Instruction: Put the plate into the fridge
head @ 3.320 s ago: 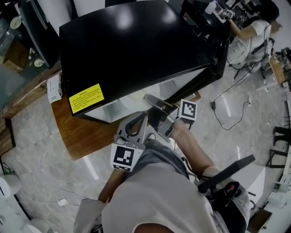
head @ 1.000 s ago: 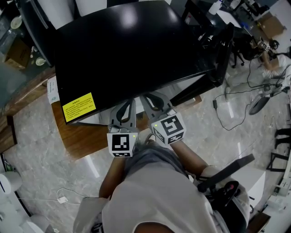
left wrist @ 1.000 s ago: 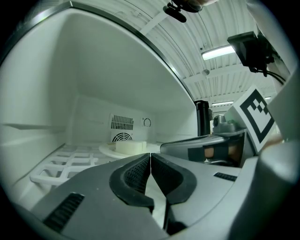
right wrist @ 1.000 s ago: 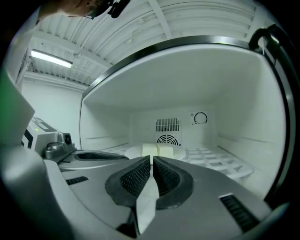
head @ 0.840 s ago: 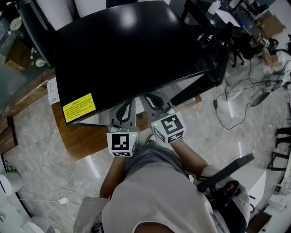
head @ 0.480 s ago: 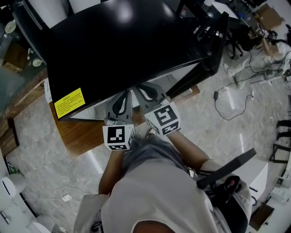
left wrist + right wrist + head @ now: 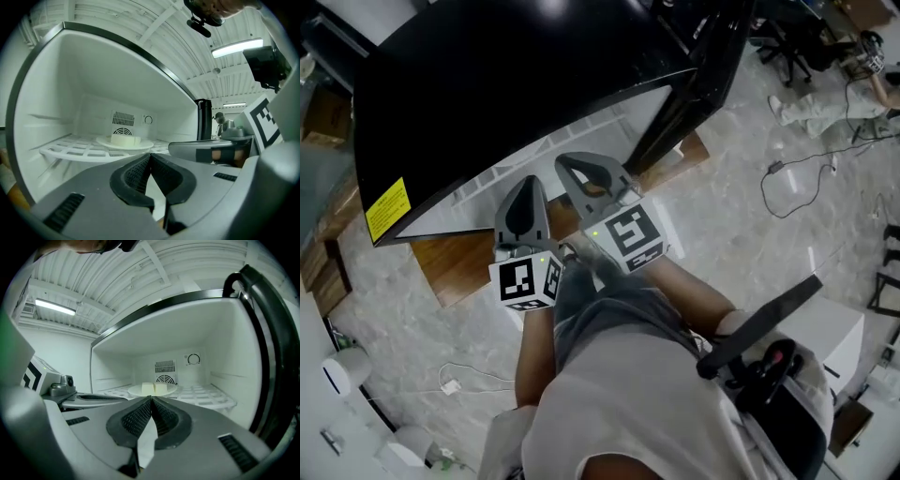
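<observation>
In the lower middle of its own view, the left gripper [image 7: 150,157] is clenched, pads pressed together with nothing between them. The right gripper [image 7: 151,400] has just closed the same way and is also empty. In the head view the two sit side by side at the centre, just in front of the open black fridge [image 7: 516,75], which stands on a wooden board [image 7: 459,267]. Beyond the jaws a white wire shelf [image 7: 70,150] runs across the inside of the fridge. The plate [image 7: 140,144] rests on this shelf, apart from both grippers, with pale blocks [image 7: 125,139] on it. Behind it, on the back wall, are a vent [image 7: 123,118] and a round dial [image 7: 148,120].
</observation>
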A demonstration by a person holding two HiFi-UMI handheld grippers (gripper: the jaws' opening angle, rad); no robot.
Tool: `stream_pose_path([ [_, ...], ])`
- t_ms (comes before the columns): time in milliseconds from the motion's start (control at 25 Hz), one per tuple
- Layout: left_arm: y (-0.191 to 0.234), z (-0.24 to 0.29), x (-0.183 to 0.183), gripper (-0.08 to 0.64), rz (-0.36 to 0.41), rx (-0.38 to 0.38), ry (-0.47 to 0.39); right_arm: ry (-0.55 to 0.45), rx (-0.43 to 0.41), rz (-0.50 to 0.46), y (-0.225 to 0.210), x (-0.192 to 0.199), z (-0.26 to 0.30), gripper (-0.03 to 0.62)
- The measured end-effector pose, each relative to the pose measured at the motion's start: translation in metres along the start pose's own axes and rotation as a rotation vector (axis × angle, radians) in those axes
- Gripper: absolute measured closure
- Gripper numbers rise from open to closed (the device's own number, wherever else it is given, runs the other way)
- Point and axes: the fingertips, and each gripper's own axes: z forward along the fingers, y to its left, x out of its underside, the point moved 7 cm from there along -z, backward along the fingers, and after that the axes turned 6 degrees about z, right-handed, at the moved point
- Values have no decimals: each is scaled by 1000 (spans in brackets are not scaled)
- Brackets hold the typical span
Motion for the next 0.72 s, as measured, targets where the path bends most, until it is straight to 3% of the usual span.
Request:
stream_pose_path([
  [280,-33,-38,13,540,1,-60,4,-20,9,-11,5,26,-53,575],
  [480,-91,-83,42,541,2,-64,-23,-47,54,27,18,65,-132,575],
  [600,-119,-123,42,541,-3,-58,-35,-39,68,22,40,77,-172,575],
  [720,-159,-196,45,541,9,-47,-50,-44,80,17,88,91,-240,575],
])
